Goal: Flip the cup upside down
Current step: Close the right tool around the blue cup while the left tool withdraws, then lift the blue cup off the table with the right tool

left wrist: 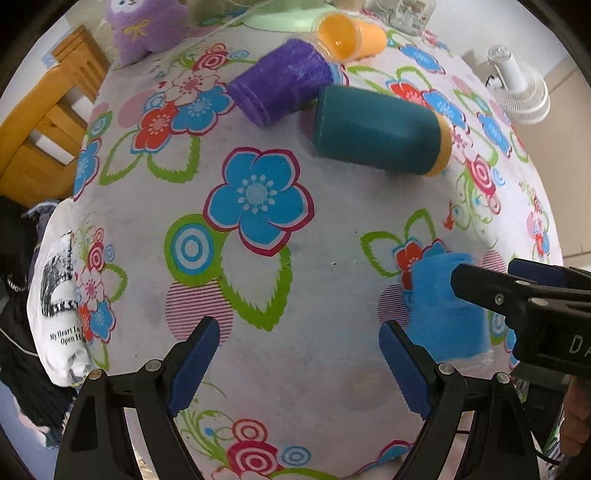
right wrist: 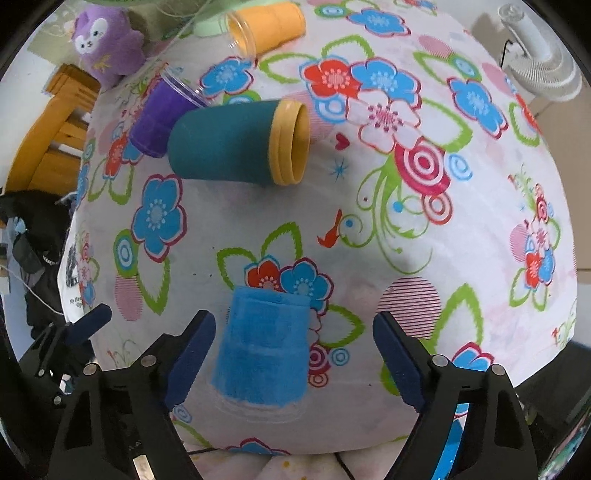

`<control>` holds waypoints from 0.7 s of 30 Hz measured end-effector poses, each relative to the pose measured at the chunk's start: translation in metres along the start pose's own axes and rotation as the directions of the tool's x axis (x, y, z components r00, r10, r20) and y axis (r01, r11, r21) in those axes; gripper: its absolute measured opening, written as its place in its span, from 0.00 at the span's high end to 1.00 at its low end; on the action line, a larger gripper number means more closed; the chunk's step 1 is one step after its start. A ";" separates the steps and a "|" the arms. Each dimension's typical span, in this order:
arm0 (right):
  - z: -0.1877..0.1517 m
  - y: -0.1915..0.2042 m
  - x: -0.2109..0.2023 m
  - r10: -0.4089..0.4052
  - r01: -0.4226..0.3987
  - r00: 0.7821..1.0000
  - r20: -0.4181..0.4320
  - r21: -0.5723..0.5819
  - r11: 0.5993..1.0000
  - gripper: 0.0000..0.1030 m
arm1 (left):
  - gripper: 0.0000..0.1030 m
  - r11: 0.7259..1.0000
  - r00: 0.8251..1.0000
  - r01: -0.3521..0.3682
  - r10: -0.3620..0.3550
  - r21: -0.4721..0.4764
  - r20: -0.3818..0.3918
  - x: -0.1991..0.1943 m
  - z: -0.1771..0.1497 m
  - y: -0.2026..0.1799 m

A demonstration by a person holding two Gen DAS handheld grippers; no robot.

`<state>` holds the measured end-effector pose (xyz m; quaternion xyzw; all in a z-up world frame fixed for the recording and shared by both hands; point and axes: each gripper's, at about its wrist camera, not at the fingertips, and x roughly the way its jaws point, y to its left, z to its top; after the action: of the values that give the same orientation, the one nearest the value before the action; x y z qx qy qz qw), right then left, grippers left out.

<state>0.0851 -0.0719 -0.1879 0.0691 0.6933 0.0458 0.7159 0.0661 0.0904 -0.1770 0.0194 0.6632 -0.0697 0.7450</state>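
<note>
A light blue cup (right wrist: 264,347) stands upside down on the flowered tablecloth, rim on the cloth. My right gripper (right wrist: 293,358) is open, with the cup between its fingers near the left one, not touching. The cup also shows in the left wrist view (left wrist: 439,306), with the right gripper's fingers (left wrist: 480,284) around it. My left gripper (left wrist: 299,363) is open and empty over bare cloth. A teal cup with a yellow rim (right wrist: 236,146) (left wrist: 376,133), a purple cup (right wrist: 162,114) (left wrist: 280,85) and an orange cup (right wrist: 266,24) (left wrist: 351,37) lie on their sides farther back.
A purple plush toy (right wrist: 99,44) (left wrist: 144,26) sits at the far left edge of the table. A wooden chair (left wrist: 40,122) stands to the left, a white fan (right wrist: 543,55) to the right. A green dish (left wrist: 284,18) is at the back.
</note>
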 end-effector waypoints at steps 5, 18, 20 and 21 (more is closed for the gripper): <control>0.003 0.000 0.012 0.000 0.001 1.000 -0.023 0.024 1.000 0.18 | 0.13 0.999 1.000 -0.005 0.006 0.049 -0.013 0.010 0.006 -0.002; 0.010 -0.002 0.040 0.020 -0.012 0.992 -0.121 0.069 0.998 0.29 | 0.13 0.993 1.000 -0.009 0.012 0.114 -0.027 0.029 0.014 -0.013; 0.012 0.002 0.042 0.013 -0.005 0.991 -0.130 0.061 0.998 0.30 | 0.13 0.994 1.000 -0.006 0.009 0.110 -0.029 0.031 0.016 -0.011; 0.014 0.003 0.043 0.010 -0.003 0.991 -0.133 0.055 0.998 0.31 | 0.13 0.994 1.000 -0.006 0.009 0.108 -0.029 0.031 0.017 -0.012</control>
<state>0.1003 -0.0628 -0.2297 0.0878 0.7404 0.0336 0.6656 0.0847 0.0737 -0.2046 0.0633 0.6694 -0.1023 0.7331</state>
